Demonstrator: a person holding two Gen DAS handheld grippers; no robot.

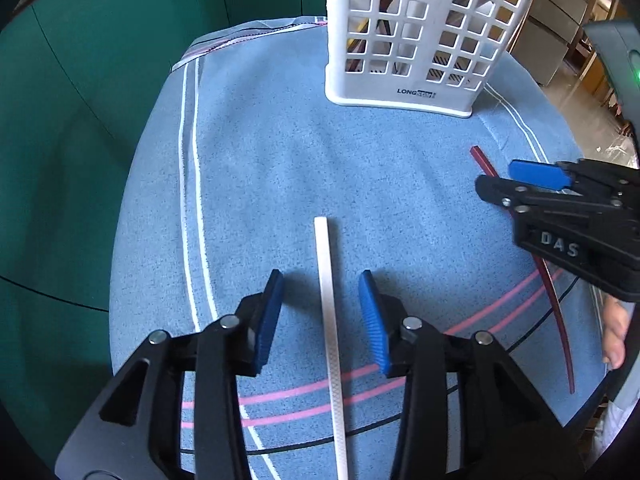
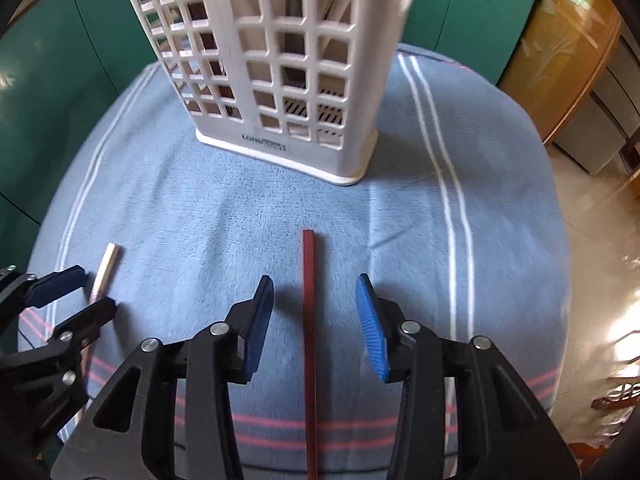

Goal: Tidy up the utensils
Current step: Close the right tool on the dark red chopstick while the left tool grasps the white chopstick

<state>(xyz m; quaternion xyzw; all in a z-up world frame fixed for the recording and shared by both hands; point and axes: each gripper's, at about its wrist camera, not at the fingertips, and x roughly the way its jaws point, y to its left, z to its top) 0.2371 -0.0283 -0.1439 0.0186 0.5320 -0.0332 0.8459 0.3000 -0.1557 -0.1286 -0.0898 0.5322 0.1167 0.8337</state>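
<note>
A white chopstick (image 1: 329, 320) lies on the blue cloth (image 1: 280, 184), running between the pads of my open left gripper (image 1: 322, 304), which straddles it without touching. A dark red chopstick (image 2: 309, 340) lies between the pads of my open right gripper (image 2: 314, 312), also untouched. The white lattice utensil holder (image 1: 420, 36) stands upright at the far side, with several utensils inside. In the left wrist view the right gripper (image 1: 496, 180) sits over the red chopstick (image 1: 484, 164). In the right wrist view the left gripper (image 2: 94, 290) and white chopstick (image 2: 105, 270) show at left; the holder (image 2: 280, 64) is ahead.
The blue cloth (image 2: 400, 208) with white and pink stripes covers a small table whose edges fall away left and right. Green cabinets (image 1: 80, 100) stand behind and to the left. A wooden cabinet (image 2: 568, 52) and tiled floor lie to the right.
</note>
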